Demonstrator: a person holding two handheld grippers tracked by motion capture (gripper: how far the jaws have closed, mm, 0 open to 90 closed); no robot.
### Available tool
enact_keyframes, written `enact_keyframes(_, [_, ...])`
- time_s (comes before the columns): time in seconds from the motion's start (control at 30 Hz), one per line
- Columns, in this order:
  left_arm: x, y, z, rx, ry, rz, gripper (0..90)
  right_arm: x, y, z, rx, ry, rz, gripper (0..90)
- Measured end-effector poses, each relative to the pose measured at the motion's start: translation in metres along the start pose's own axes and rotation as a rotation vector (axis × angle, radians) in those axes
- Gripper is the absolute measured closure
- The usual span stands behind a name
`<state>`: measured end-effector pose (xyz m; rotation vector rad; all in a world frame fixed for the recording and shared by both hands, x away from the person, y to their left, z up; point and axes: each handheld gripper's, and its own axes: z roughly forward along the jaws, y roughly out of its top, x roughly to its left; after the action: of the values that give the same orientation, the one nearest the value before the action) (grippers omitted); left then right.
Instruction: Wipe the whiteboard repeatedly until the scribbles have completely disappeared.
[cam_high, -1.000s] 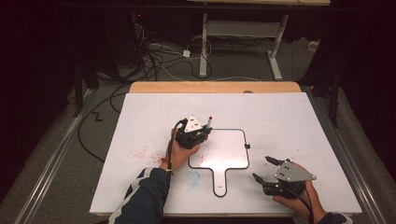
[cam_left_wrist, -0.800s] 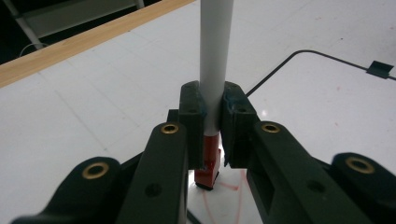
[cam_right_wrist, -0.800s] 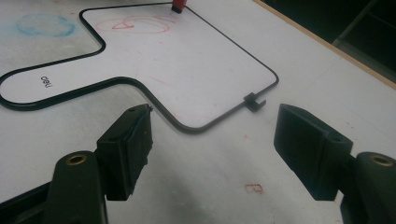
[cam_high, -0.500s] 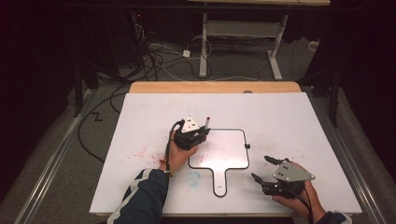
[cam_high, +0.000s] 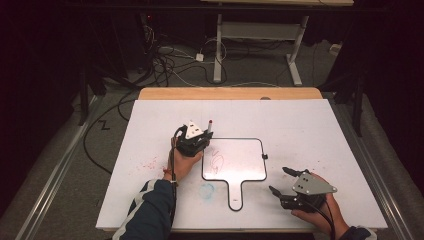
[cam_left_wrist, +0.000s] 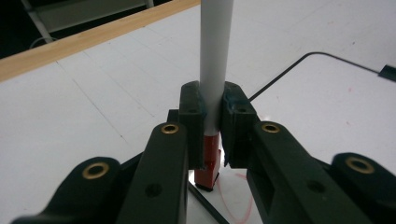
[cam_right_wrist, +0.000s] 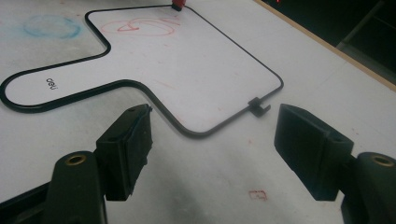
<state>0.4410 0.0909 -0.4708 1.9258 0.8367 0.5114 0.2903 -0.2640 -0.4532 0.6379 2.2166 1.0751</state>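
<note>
A small white handled whiteboard (cam_high: 245, 160) with a black rim lies mid-table, a red scribble (cam_high: 216, 162) near its left edge. My left gripper (cam_high: 200, 136) stands at the board's top left corner, shut on a white marker (cam_high: 208, 129). In the left gripper view the marker (cam_left_wrist: 215, 70) rises upright between the pads (cam_left_wrist: 192, 112), its red lower end down at the board. My right gripper (cam_high: 278, 180) rests open to the right of the board's handle. In the right gripper view the right gripper (cam_right_wrist: 212, 140) has only bare table between its jaws, and the board (cam_right_wrist: 187, 70) lies ahead.
A blue smudge (cam_high: 206, 190) marks the white tabletop left of the board's handle. A small black clip (cam_right_wrist: 259, 106) sits on the board's rim. A wooden strip (cam_high: 230, 93) runs along the far table edge, with cables and desk legs on the floor behind.
My left gripper and the marker have shifted left, from over the board's upper part to its top left corner. The right gripper has stayed put.
</note>
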Motion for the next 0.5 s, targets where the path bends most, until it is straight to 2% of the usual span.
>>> enact_keyframes(0.03, [-0.002,0.001,0.0,0.005,-0.003,0.002,78.6,0.0,0.0,0.0,0.0,0.002,-0.002,28.2])
enact_keyframes(0.13, [-0.012,0.0,0.002,-0.011,-0.056,-0.011,78.6,0.001,0.001,0.0,0.001,0.003,-0.002,28.3])
enact_keyframes(0.17, [-0.018,0.0,0.003,-0.012,-0.07,-0.004,78.6,0.001,0.001,0.0,0.001,0.005,-0.003,28.2])
enact_keyframes(0.37, [-0.058,0.006,0.007,0.001,-0.144,0.098,78.6,0.001,0.001,0.0,0.003,0.008,-0.006,28.2])
enact_keyframes(0.43, [-0.063,0.006,0.008,0.005,-0.149,0.127,78.6,0.002,0.001,0.0,0.002,0.008,-0.006,28.2])
enact_keyframes(0.5, [-0.06,0.007,0.007,0.007,-0.15,0.131,78.6,0.002,0.001,0.0,0.001,0.009,-0.006,28.2])
